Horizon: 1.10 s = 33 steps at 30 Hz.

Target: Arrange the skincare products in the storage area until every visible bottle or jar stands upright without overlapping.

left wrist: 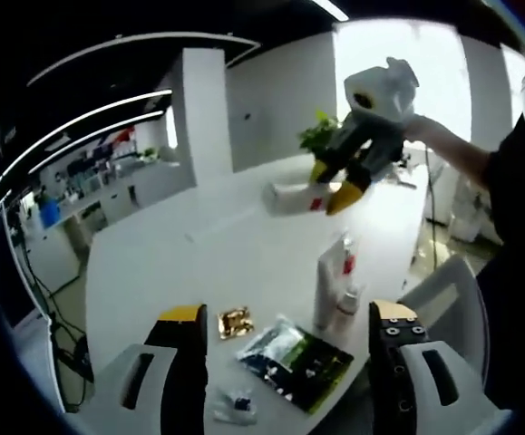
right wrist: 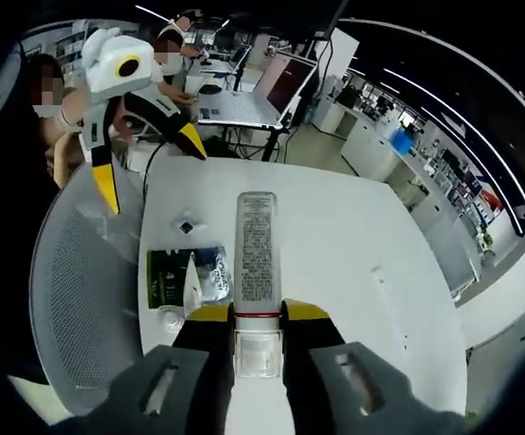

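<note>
My right gripper (right wrist: pixel 257 313) is shut on a white tube (right wrist: pixel 255 240) with fine print and a red band, held lying lengthwise above the white table (right wrist: pixel 353 245). In the left gripper view that gripper (left wrist: pixel 331 186) hangs high over the table (left wrist: pixel 180 263) with the tube (left wrist: pixel 289 197) sticking out to the left. Two white bottles (left wrist: pixel 330 276) (left wrist: pixel 345 306) stand upright near the table's edge. My left gripper (left wrist: pixel 289 340) is open with nothing between its jaws; it also shows raised at the table's far edge (right wrist: pixel 150 168).
A dark green sachet (left wrist: pixel 296 360), a small gold packet (left wrist: pixel 235 322) and a little clear packet (left wrist: pixel 235 403) lie near the upright bottles. A white mesh chair (right wrist: pixel 72 290) stands against the table's edge. A laptop (right wrist: pixel 267 91) and seated people are beyond the table.
</note>
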### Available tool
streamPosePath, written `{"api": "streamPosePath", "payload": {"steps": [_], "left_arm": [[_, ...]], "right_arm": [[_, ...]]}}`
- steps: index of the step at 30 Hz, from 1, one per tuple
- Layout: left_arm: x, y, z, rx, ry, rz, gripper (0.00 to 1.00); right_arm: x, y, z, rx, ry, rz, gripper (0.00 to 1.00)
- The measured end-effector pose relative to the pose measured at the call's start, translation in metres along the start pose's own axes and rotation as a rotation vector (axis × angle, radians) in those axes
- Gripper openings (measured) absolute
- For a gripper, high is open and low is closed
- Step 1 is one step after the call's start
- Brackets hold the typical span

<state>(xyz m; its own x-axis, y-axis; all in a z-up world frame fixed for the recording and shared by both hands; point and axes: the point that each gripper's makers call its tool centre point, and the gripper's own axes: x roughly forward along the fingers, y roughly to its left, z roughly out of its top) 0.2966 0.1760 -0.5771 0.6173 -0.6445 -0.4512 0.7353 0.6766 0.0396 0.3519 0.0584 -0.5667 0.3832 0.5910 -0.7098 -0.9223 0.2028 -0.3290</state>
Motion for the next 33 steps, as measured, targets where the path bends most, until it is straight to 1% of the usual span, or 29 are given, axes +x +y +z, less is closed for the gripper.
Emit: {"api": "streamPosePath", "payload": {"steps": [5, 6, 11, 15, 17, 24, 30, 33], "left_arm": [[0.000, -0.004, 0.005, 0.017, -0.008, -0.011, 0.68], [0.001, -0.006, 0.006, 0.022, -0.010, -0.017, 0.68], [0.001, -0.008, 0.010, 0.036, -0.015, -0.019, 0.67], [0.002, -0.009, 0.013, 0.041, -0.024, -0.018, 0.63], [0.002, -0.012, 0.013, 0.047, -0.026, -0.025, 0.62], [0.008, -0.028, 0.013, 0.070, -0.020, -0.073, 0.58], [0.012, -0.041, 0.011, 0.097, -0.015, -0.118, 0.53], [0.015, -0.047, 0.009, 0.111, -0.007, -0.139, 0.48]], "right_arm": [[-0.007, 0.011, 0.008, -0.021, -0.010, 0.022, 0.18], [-0.008, 0.017, 0.010, -0.030, -0.011, 0.033, 0.18], [-0.010, 0.031, 0.014, -0.042, -0.020, 0.060, 0.18], [-0.008, 0.041, 0.012, -0.044, -0.016, 0.081, 0.18], [-0.006, 0.050, 0.010, -0.045, -0.013, 0.103, 0.18], [0.004, 0.076, 0.006, -0.044, -0.014, 0.161, 0.18], [0.011, 0.092, 0.003, -0.065, 0.001, 0.206, 0.18], [0.015, 0.099, 0.002, -0.076, 0.007, 0.227, 0.18]]}}
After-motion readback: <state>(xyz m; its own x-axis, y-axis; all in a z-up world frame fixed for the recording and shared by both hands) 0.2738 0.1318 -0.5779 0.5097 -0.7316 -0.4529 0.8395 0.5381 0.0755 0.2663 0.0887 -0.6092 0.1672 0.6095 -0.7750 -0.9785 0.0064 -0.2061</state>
